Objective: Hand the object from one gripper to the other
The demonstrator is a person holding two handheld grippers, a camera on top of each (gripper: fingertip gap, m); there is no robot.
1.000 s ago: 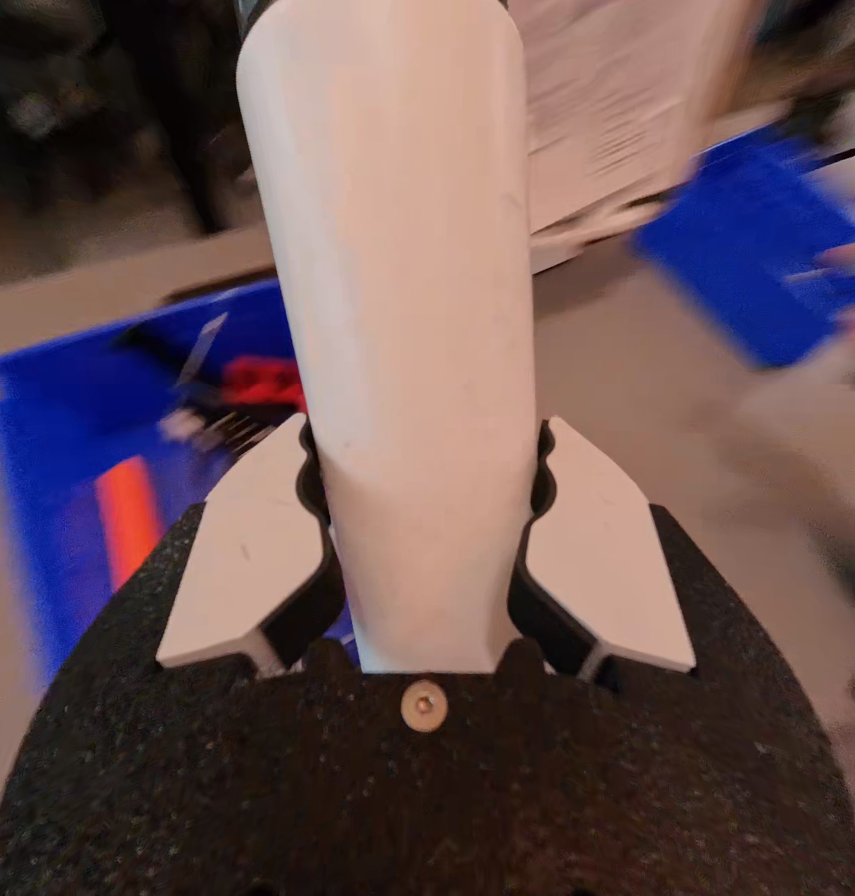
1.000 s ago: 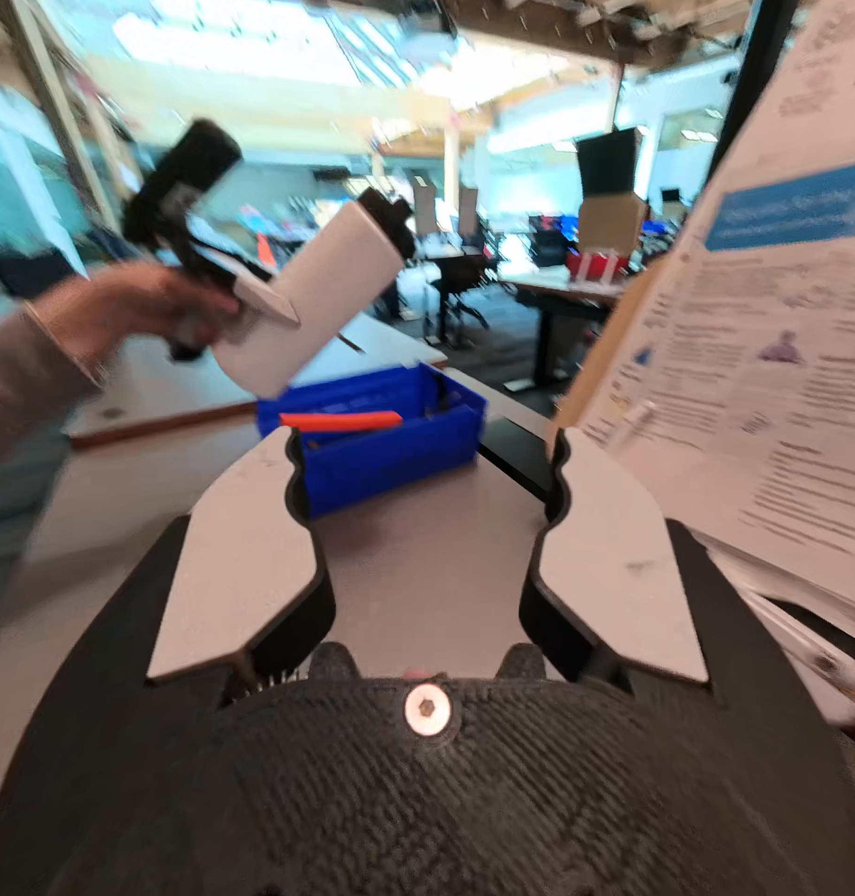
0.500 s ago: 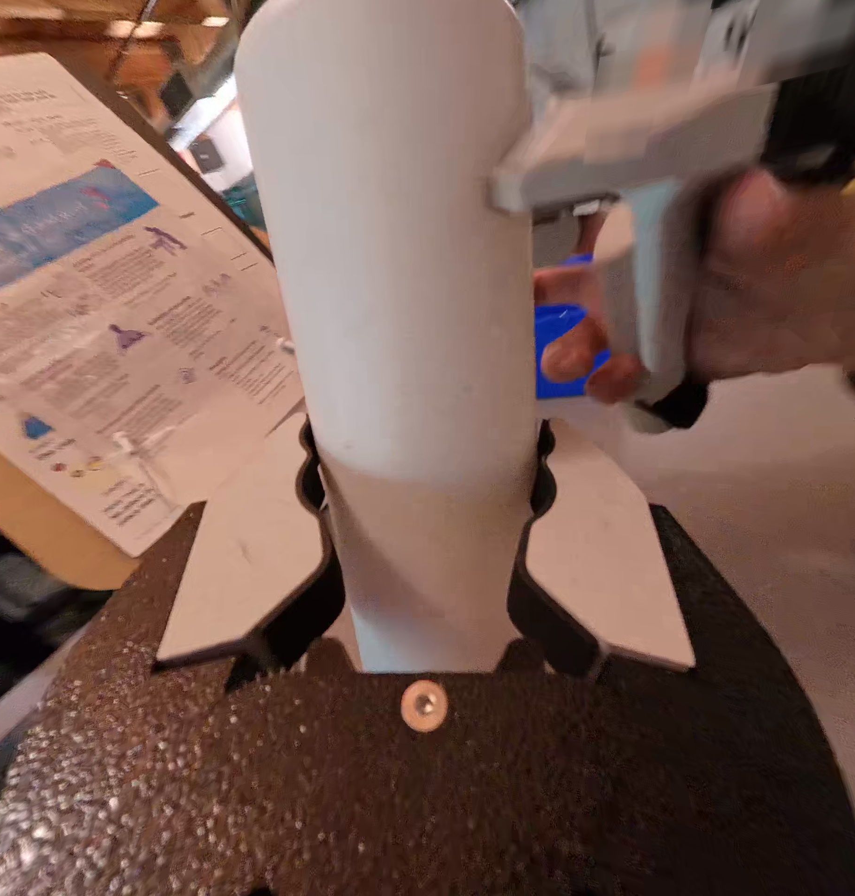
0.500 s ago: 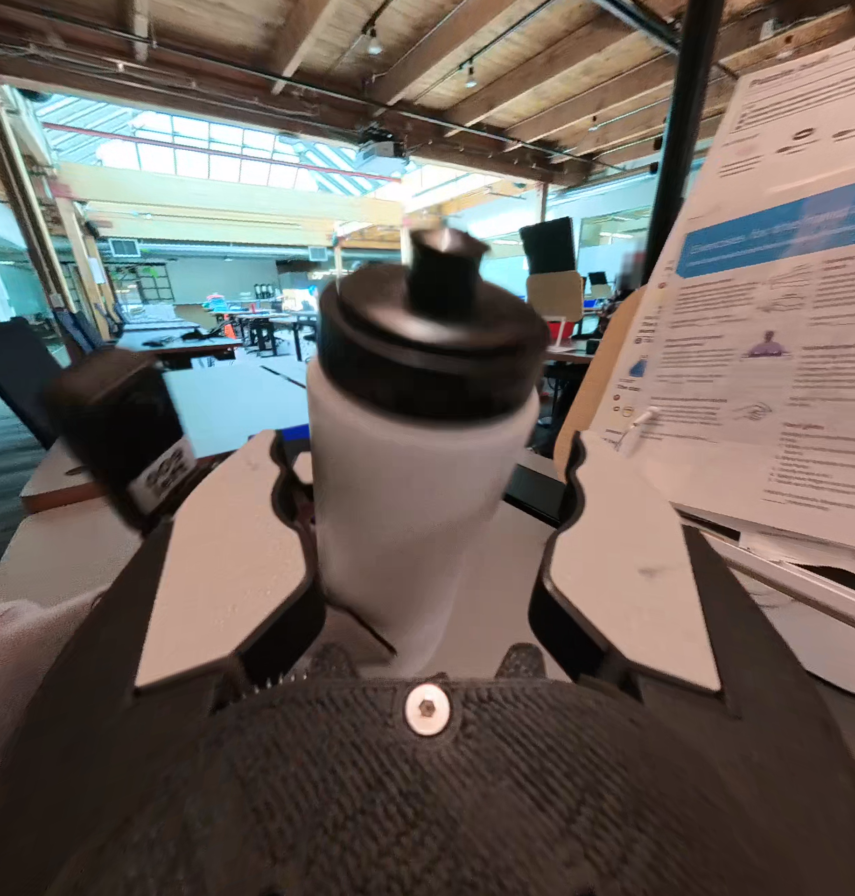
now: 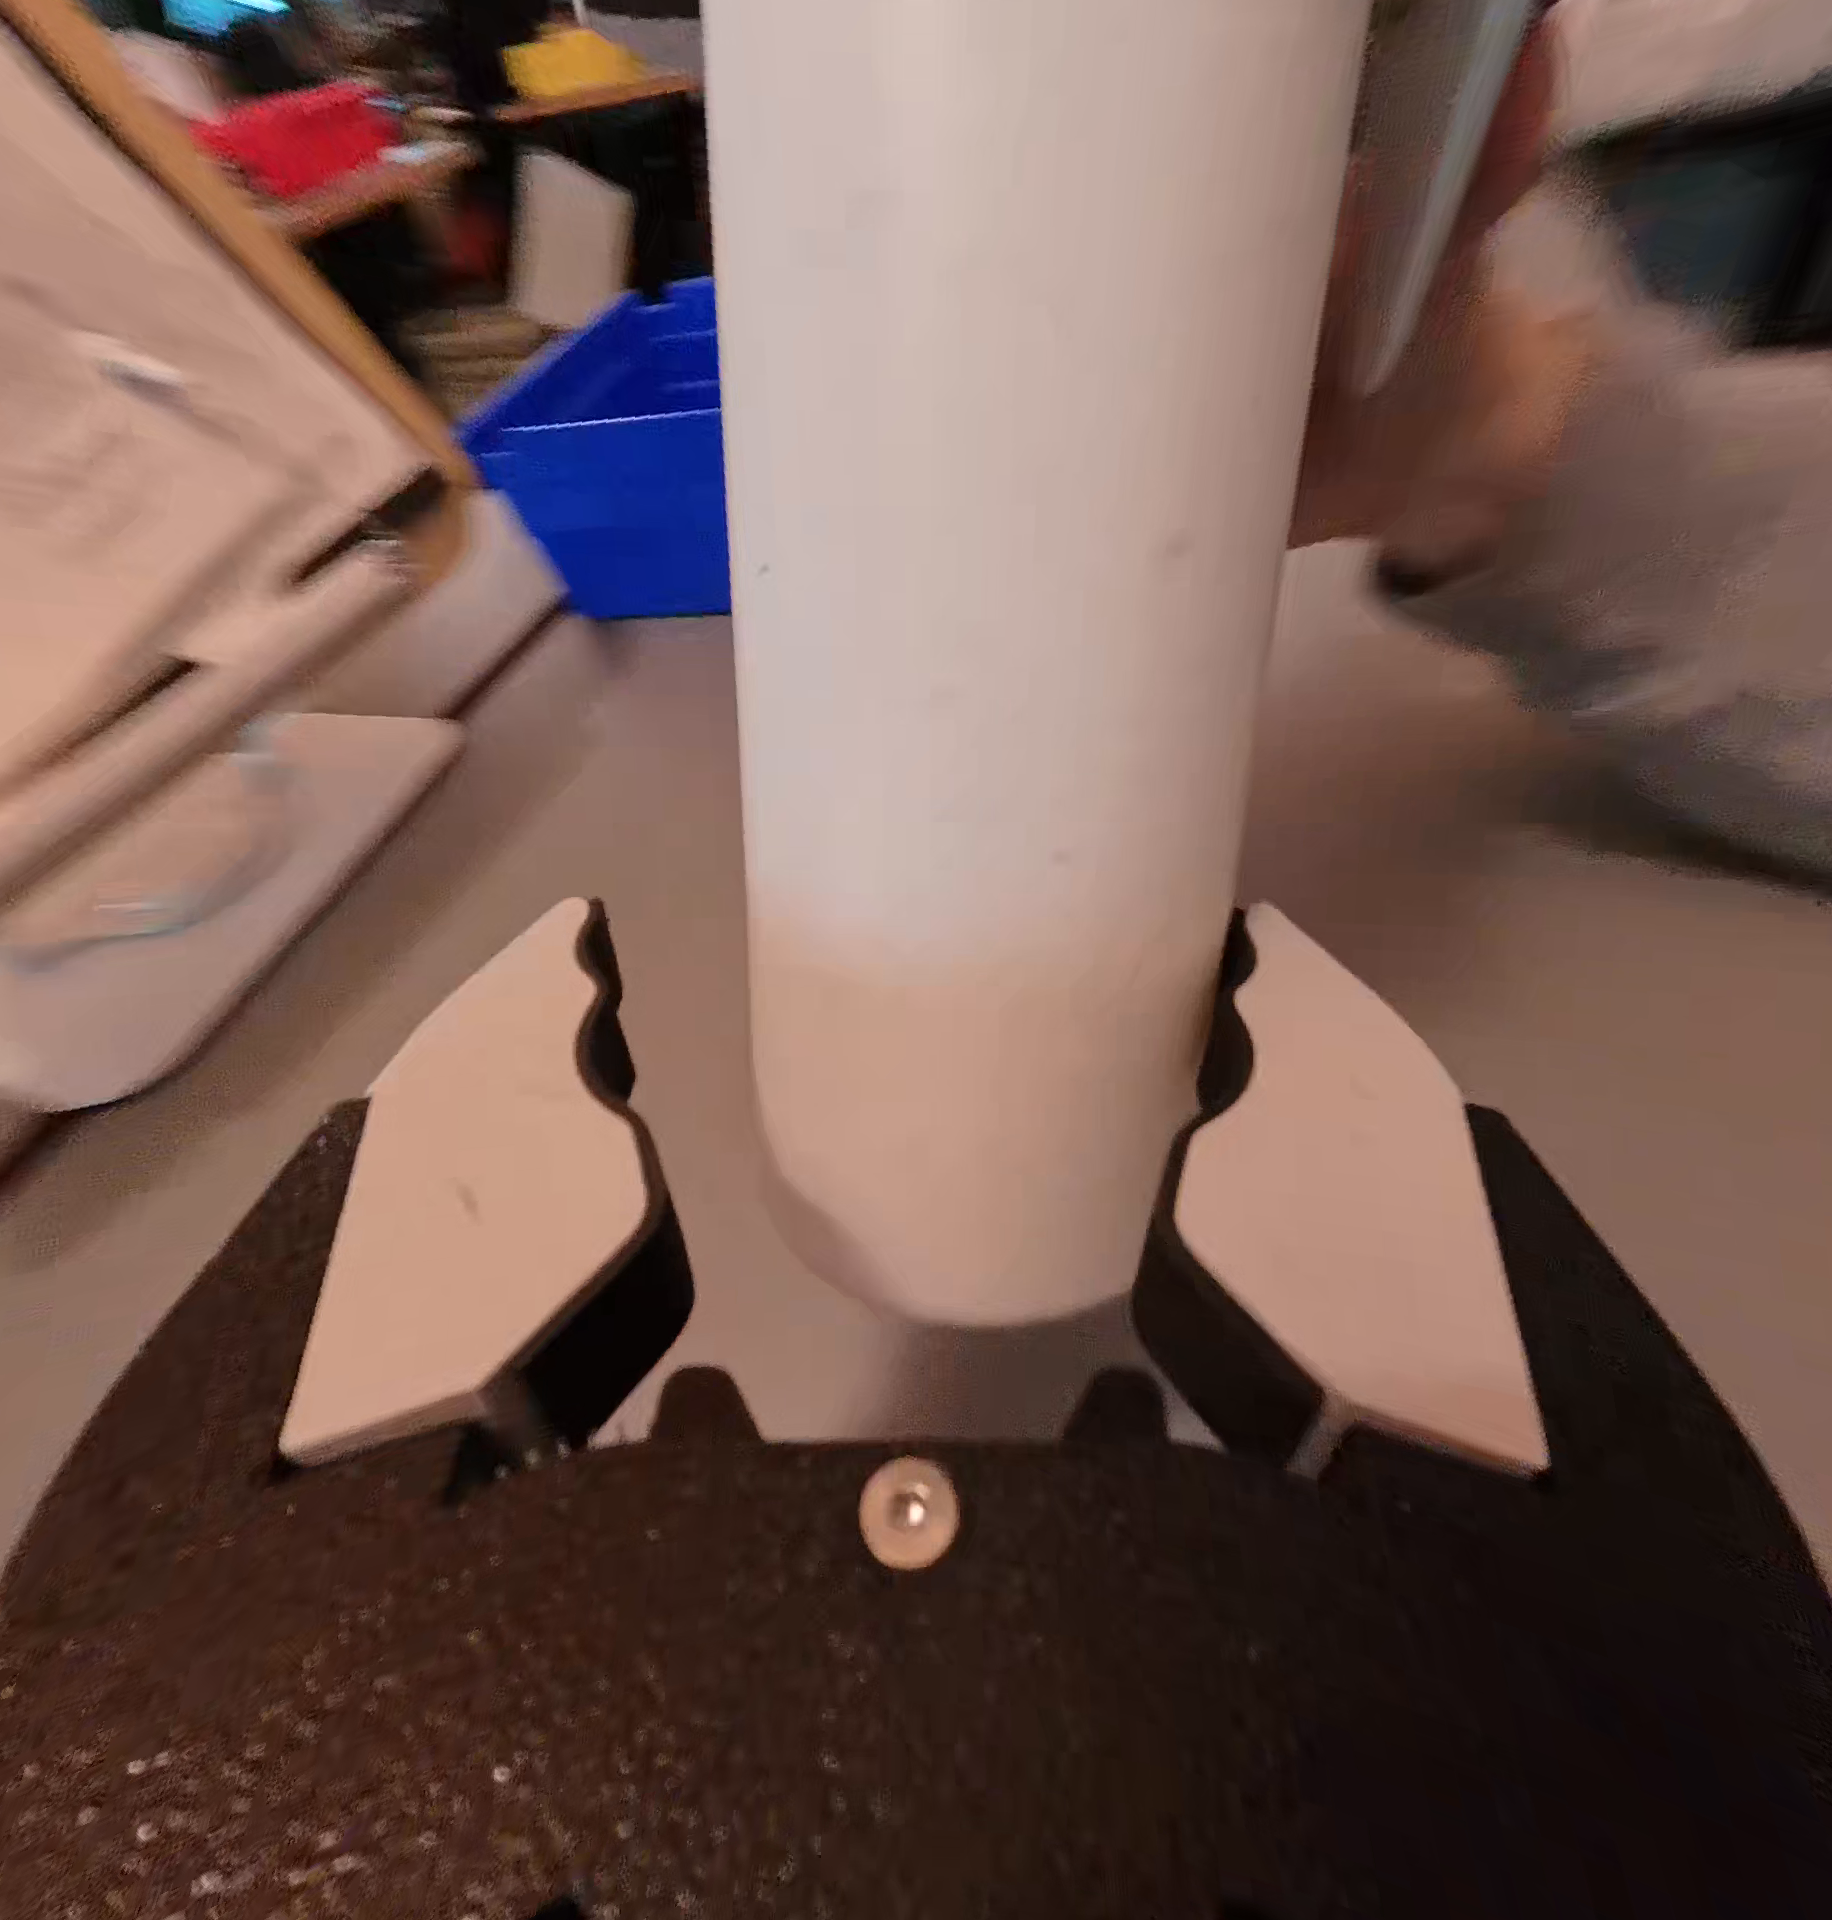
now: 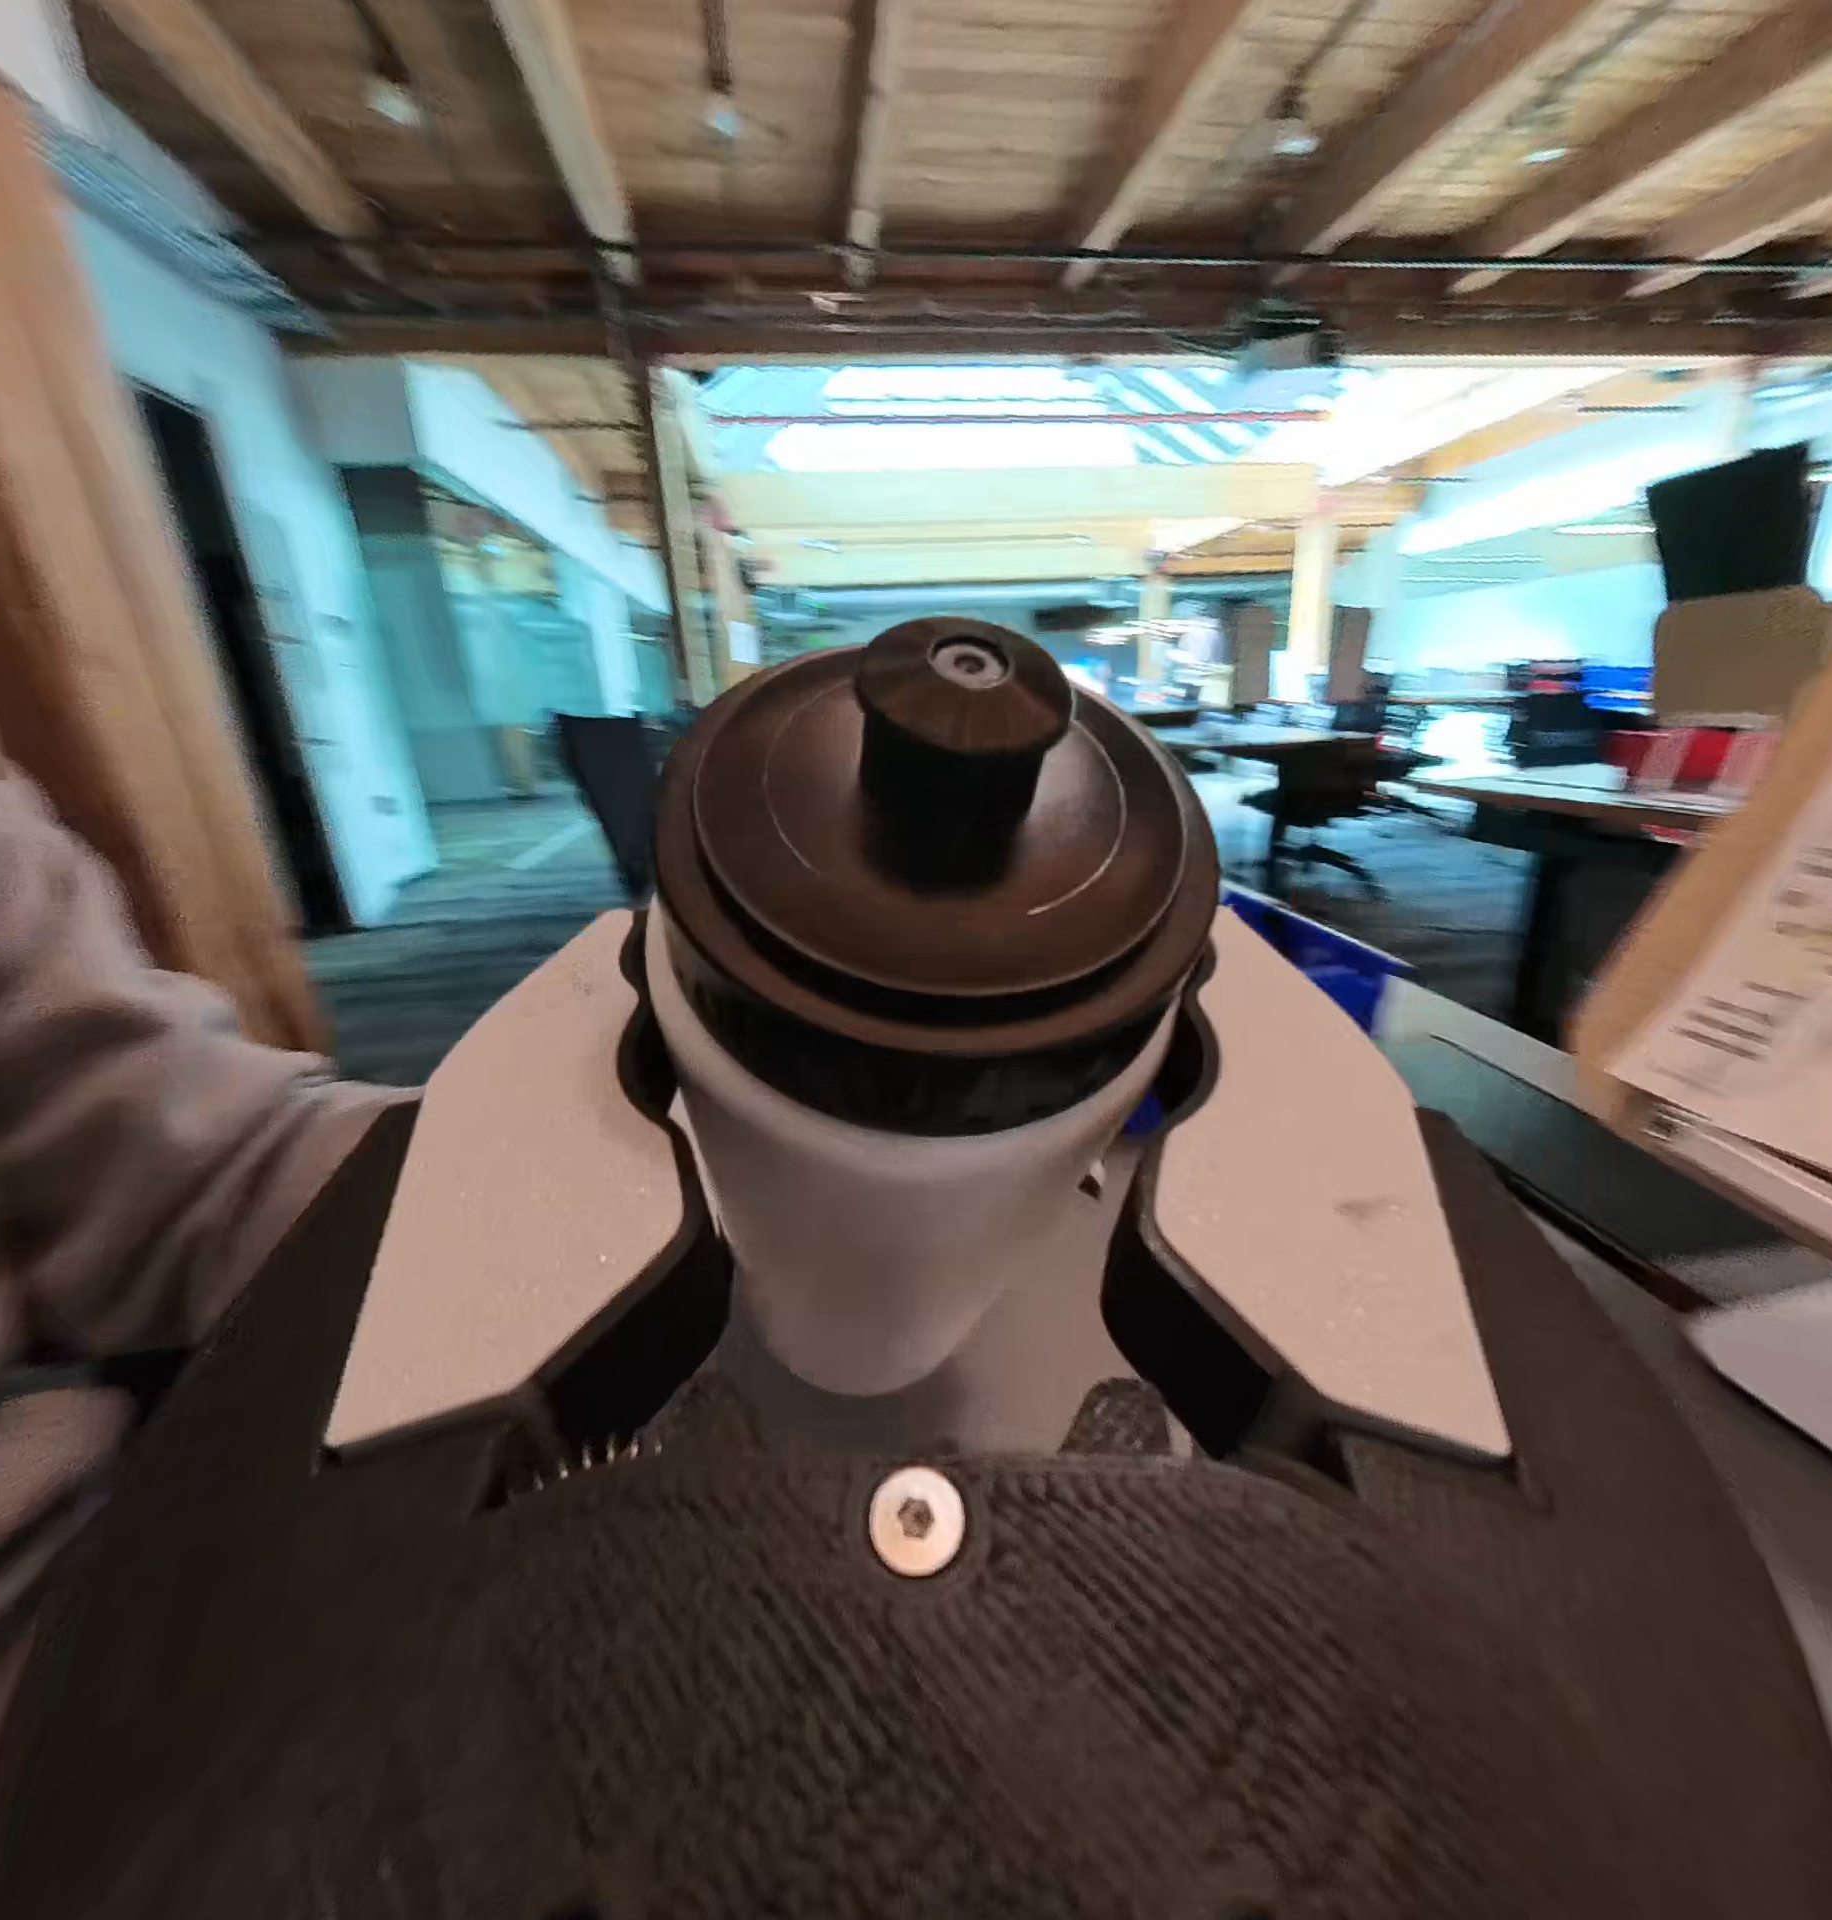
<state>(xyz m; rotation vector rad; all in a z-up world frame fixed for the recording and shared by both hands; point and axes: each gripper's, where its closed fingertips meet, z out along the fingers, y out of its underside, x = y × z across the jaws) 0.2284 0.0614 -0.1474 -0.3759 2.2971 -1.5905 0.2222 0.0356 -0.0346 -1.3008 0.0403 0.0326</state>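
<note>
A white bottle [image 5: 995,520] with a black cap [image 6: 933,831] is passing between my grippers. In the left wrist view my left gripper [image 5: 917,935] is open around the bottle's base. A clear gap shows between the left pad [image 5: 605,1029] and the bottle, and the right pad lies at its side. In the right wrist view my right gripper [image 6: 917,935] is shut on the bottle's upper part just under the cap, with both pads against it. A blurred finger of the right gripper [image 5: 1452,156] shows beside the bottle in the left wrist view.
A blue bin [image 5: 621,488] stands on the grey table [image 5: 579,831] behind the bottle. A slanted board with printed sheets [image 5: 112,364] is at the left and also shows in the right wrist view [image 6: 1774,935]. A person's sleeve [image 6: 91,1091] is at the left. Left tips to right tips: about 11 centimeters.
My right gripper came up to the bottle's cap end and shut on it. My left gripper, which was clamped on the base, has opened and a gap now shows at its left pad.
</note>
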